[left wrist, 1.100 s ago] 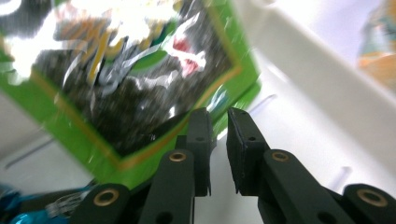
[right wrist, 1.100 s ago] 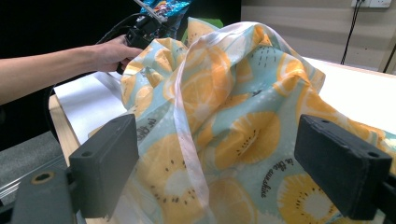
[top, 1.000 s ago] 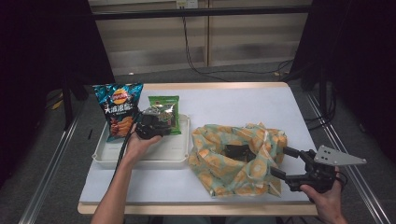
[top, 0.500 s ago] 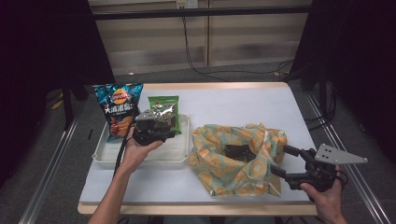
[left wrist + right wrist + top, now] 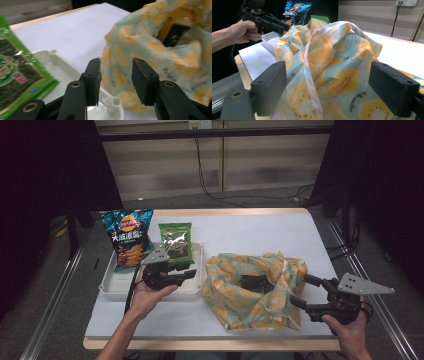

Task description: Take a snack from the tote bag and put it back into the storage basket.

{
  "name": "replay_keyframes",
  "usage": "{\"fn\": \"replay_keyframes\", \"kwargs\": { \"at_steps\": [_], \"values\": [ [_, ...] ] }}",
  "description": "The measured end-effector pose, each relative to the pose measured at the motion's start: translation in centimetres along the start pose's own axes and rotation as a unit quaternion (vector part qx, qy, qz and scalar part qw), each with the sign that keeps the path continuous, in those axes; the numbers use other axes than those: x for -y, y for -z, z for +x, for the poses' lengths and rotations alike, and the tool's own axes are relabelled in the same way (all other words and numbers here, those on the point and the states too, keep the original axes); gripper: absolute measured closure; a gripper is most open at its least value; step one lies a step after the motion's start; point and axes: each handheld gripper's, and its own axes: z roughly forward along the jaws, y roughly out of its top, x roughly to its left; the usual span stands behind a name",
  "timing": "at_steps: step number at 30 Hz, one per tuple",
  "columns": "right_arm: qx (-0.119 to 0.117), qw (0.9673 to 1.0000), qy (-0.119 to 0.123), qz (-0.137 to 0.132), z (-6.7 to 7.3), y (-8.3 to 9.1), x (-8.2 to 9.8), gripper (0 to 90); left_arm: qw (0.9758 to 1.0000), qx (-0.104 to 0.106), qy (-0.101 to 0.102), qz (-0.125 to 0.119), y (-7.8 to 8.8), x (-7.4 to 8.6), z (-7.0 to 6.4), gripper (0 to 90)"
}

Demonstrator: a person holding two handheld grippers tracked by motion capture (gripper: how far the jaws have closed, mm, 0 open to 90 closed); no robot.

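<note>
A cloth bag [image 5: 252,292] printed with orange slices lies crumpled at the table's right, with a dark item [image 5: 255,282] in its open mouth. My left gripper [image 5: 189,274] hovers over the white tray [image 5: 114,287] and points at the bag [image 5: 160,50]. Its jaws have just been opening and stand open with nothing between them [image 5: 116,75]. A green seaweed packet [image 5: 176,241] leans on the tray's far rim, behind that gripper. My right gripper [image 5: 298,290] is open at the bag's right edge. The cloth [image 5: 329,65] bulges between its wide jaws [image 5: 334,87] without being pinched.
A blue chips bag [image 5: 127,237] rests on the tray's left end. The seaweed packet [image 5: 17,75] and the tray's rim [image 5: 62,72] lie left of my left jaws. A white mat [image 5: 260,230] covers the table; cables run along the floor behind.
My left gripper has drawn back from the seaweed packet toward the near side and lifted, and its jaws have widened. The packet stays on the tray. The right gripper has kept still.
</note>
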Motion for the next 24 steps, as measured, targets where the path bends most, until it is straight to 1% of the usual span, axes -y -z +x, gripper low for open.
{"fn": "replay_keyframes", "kwargs": {
  "at_steps": [1,3,4,5,6,7,8,9,11,12,14,16,17,18,19,20,21,23,24],
  "values": [
    [-0.001,1.0000,-0.001,0.000,0.0,0.0,-0.1,14.8,0.9999,-0.011,-0.006,0.005,-0.1,0.0,-0.5,58.7],
    [0.003,1.0000,-0.001,0.002,0.1,-0.2,-0.3,15.3,1.0000,0.003,-0.002,0.001,-0.2,0.0,-1.1,55.8],
    [0.002,1.0000,0.003,0.003,0.1,-0.3,-0.5,15.4,1.0000,0.001,-0.008,-0.001,-0.2,-0.1,-1.6,55.4],
    [0.000,1.0000,0.002,0.006,0.1,-0.4,-0.7,15.8,1.0000,0.001,-0.009,-0.003,-0.3,-0.1,-2.0,54.5],
    [0.004,1.0000,0.003,0.008,0.2,-0.5,-1.0,16.0,0.9999,0.007,-0.004,-0.007,-0.4,-0.3,-2.3,52.1],
    [0.004,1.0000,0.004,0.005,0.1,-0.5,-1.3,16.0,0.9998,0.011,-0.006,-0.013,-0.4,-0.4,-2.7,47.0],
    [0.002,1.0000,0.006,0.004,0.1,-0.6,-1.6,15.9,0.9997,0.008,-0.015,-0.017,-0.5,-0.5,-3.1,43.8],
    [0.000,1.0000,0.004,0.003,0.0,-0.8,-1.9,15.9,0.9996,0.007,-0.018,-0.019,-0.7,-0.6,-3.6,44.3],
    [-0.005,0.9999,0.004,0.008,-0.2,-1.4,-2.6,15.7,0.9993,0.015,-0.027,-0.021,-1.2,-0.8,-4.3,43.0],
    [-0.005,0.9999,0.006,0.012,-0.2,-1.7,-2.8,15.5,0.9992,0.015,-0.029,-0.022,-1.4,-0.9,-4.5,42.1],
    [-0.005,0.9999,0.008,0.014,-0.4,-2.3,-3.1,15.6,0.9990,0.023,-0.031,-0.024,-2.1,-1.1,-4.9,41.6],
    [0.003,0.9998,0.003,0.018,-0.5,-2.9,-3.4,16.9,0.9987,0.023,-0.038,-0.026,-2.8,-1.3,-5.1,41.3],
    [0.006,0.9998,-0.003,0.018,-0.7,-3.2,-3.4,17.6,0.9987,0.018,-0.040,-0.024,-3.1,-1.4,-5.1,39.4],
    [0.007,0.9998,-0.005,0.020,-0.8,-3.4,-3.4,18.6,0.9989,0.015,-0.037,-0.023,-3.4,-1.5,-5.1,37.1],
    [0.009,0.9997,-0.007,0.022,-0.9,-3.6,-3.4,19.9,0.9990,0.019,-0.033,-0.024,-3.7,-1.5,-5.0,36.9],
    [0.012,0.9996,-0.009,0.025,-0.9,-3.7,-3.3,20.9,0.9990,0.017,-0.031,-0.025,-3.9,-1.7,-5.1,37.1],
    [0.010,0.9994,-0.010,0.030,-1.0,-3.8,-3.3,22.6,0.9990,0.016,-0.033,-0.027,-4.0,-1.8,-5.3,37.7],
    [0.012,0.9995,-0.009,0.029,-1.0,-3.8,-3.2,26.4,0.9981,0.028,-0.043,-0.033,-4.4,-2.1,-5.9,41.2],
    [0.013,0.9994,-0.009,0.030,-1.0,-3.7,-3.2,29.1,0.9978,0.030,-0.050,-0.032,-4.6,-2.3,-6.2,42.1]
  ]
}}
